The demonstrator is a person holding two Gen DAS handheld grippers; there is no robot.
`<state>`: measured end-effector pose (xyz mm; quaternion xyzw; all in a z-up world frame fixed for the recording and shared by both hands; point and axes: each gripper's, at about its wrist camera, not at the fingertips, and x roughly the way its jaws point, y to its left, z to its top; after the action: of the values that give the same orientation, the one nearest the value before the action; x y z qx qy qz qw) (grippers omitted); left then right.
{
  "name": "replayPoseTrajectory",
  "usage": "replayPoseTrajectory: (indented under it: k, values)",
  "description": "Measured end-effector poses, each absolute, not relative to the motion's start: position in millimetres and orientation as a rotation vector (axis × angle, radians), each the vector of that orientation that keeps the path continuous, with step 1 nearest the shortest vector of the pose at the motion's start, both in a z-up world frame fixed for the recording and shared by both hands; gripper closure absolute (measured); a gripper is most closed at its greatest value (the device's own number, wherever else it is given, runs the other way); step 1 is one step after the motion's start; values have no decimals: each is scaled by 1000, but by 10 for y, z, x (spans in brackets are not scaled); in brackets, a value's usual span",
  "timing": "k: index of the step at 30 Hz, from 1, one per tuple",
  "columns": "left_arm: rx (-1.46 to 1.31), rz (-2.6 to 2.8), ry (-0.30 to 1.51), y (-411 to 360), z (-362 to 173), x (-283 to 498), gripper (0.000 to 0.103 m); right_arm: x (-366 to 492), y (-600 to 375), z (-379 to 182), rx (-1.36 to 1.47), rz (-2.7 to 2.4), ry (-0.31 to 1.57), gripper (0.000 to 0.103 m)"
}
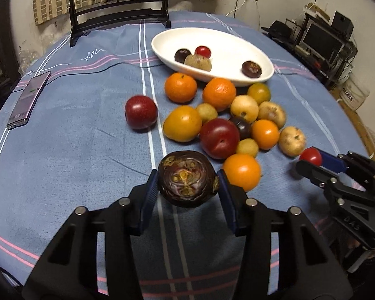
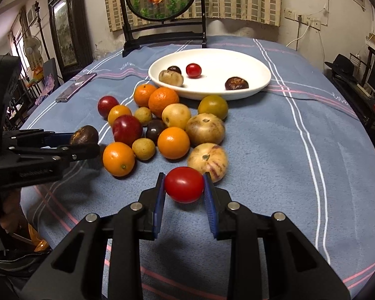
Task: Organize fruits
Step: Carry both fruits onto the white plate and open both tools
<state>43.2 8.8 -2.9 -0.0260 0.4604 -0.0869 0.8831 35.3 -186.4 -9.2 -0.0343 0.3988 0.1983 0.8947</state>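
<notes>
Tongs on the left gripper (image 1: 187, 187) squeeze a dark purple fruit (image 1: 187, 178), and the right gripper (image 2: 184, 187) squeezes a small red tomato (image 2: 184, 184). More fruit sits in a pile (image 2: 172, 125) on the blue striped cloth (image 2: 275, 150), beside a white dish (image 2: 257, 75) that holds four little fruits.

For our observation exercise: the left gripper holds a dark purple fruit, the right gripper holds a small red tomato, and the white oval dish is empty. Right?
Not quite. Both wrist views show the white oval dish holding four small fruits. The rest stands: the left gripper holds the dark purple fruit, the right gripper the small red tomato.
</notes>
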Motion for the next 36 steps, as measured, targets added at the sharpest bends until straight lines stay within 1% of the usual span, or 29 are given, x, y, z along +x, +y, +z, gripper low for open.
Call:
replayPoseTrajectory:
  k: [8, 12, 15, 20, 27, 36]
  values:
    - [-34, -232, 882, 1, 346, 641, 55, 522, -1942, 251, -75, 417, 740, 73]
    - [3, -218, 840, -85, 526, 964, 55, 750, -1947, 445, -91, 401, 693, 73]
    - [10, -200, 843, -131, 575, 1250, 55, 968, -1926, 523, -98, 394, 675, 73]
    - [18, -164, 864, -207, 503, 1787, 55, 1428, -1886, 494, -74, 409, 706, 73]
    - [22, -151, 917, -308, 308, 2278, 55, 1999, -1720, 279, -90, 430, 788, 73]
    - [-10, -131, 964, -298, 123, 2635, 55, 2277, -1645, 44, -110, 438, 851, 72]
